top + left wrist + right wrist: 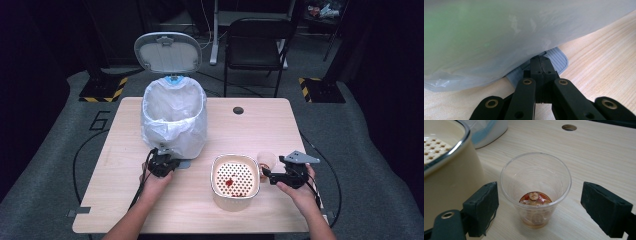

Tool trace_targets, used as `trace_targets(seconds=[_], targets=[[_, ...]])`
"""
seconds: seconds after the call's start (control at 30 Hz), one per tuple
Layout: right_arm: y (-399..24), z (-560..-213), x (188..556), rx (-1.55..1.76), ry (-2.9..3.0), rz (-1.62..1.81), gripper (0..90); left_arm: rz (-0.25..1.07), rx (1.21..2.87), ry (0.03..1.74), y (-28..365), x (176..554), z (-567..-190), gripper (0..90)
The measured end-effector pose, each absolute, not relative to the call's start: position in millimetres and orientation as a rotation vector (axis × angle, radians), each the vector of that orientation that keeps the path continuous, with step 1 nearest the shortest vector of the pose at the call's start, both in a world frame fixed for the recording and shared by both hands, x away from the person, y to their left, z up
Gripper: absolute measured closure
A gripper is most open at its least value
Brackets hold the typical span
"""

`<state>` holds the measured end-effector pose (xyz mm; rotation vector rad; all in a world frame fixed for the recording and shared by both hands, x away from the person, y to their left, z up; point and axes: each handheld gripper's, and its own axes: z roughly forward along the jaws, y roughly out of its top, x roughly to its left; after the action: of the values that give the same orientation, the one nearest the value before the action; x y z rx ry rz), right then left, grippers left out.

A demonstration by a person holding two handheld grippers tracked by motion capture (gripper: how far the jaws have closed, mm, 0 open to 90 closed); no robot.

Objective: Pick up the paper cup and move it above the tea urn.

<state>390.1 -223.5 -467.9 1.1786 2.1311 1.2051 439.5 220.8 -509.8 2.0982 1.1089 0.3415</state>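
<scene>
Left of the strainer pot (235, 181), the lined bin (174, 119) stands with its lid (168, 52) up, seemingly because the left gripper (541, 65), jaws fully closed and gripping nothing, presses down on the pedal (557, 58) at the bin's foot. Just right of the pot stands the clear cup (535, 187) with fruit dregs at its bottom. The right gripper (539, 206) brackets it with jaws wide, pads clear of its wall, probably ready to clamp it for emptying.

Beyond my wooden table (150, 210) I see a black folding chair (257, 45) on grey carpet (380, 165), the surroundings dark.
</scene>
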Motion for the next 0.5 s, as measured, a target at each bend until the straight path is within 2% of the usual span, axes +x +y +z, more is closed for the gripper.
trace_targets(seconds=[0.13, 0.33, 0.5], targets=[[-216.2, -477.6, 396.9, 1.178, 2.162, 1.194, 13.8, 0.329, 1.992, 1.153, 214.5, 437.7, -512.4, 90.0], [-210.1, -484.4, 403.3, 1.183, 2.161, 1.188, 15.0, 0.334, 1.989, 1.162, 214.4, 437.6, -512.4, 90.0], [-207.3, -488.4, 407.4, 1.17, 2.136, 1.195, 23.2, 0.332, 1.988, 1.16, 214.5, 437.7, -512.4, 90.0]])
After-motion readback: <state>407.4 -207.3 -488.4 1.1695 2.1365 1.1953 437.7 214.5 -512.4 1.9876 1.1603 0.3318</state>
